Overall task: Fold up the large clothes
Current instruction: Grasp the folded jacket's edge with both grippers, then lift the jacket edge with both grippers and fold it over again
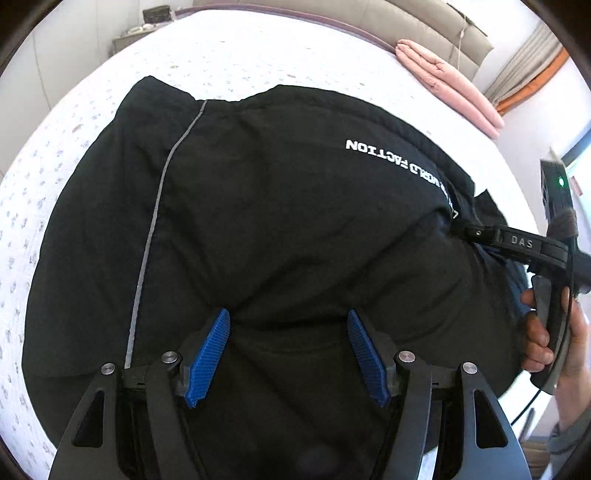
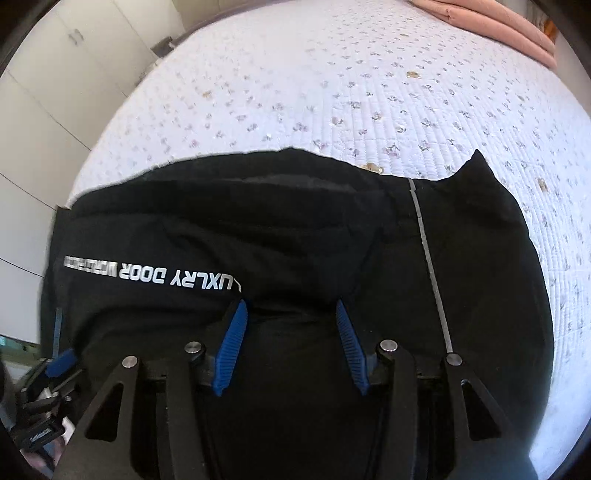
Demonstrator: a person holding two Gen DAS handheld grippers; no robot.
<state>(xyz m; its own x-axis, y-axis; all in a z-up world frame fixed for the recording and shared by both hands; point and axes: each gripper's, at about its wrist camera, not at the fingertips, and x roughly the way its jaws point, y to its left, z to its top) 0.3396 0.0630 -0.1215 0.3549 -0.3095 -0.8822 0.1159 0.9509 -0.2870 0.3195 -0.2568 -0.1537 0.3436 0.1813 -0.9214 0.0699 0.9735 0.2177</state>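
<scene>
- A large black garment (image 1: 280, 221) of smooth, slightly puffy fabric lies spread on a bed, filling most of both wrist views.
- Its surface shows soft rounded folds and creases; the far edge bulges in an uneven curve with one pointed corner sticking up.
- A thin grey reflective stripe (image 1: 155, 218) runs in a long line along one side of the cloth.
- White block lettering (image 2: 195, 282) is printed across it, seen upside down; part of it reads "LUXLRY DOOR".
- The bed is covered by a white quilted bedspread (image 2: 332, 92) stitched in fine ridges and dotted with small faded flowers.
- A folded pink quilt (image 1: 447, 81), soft and padded, lies at the far edge of the bed, well apart from the garment.
- Behind it stands a padded beige headboard (image 1: 424, 26); pale cupboard doors (image 2: 55, 74) stand beside the bed.
- The left gripper (image 1: 288, 354) has black metal arms and ribbed blue pads; its jaws stand apart over the dark cloth, and whether the pads touch it cannot be told.
- The right gripper (image 2: 291, 347) is built the same, jaws apart with black fabric between them; a grip cannot be told.
- In the left wrist view a person's hand (image 1: 550, 332) grips the right gripper's grey handle at the garment's right edge.
</scene>
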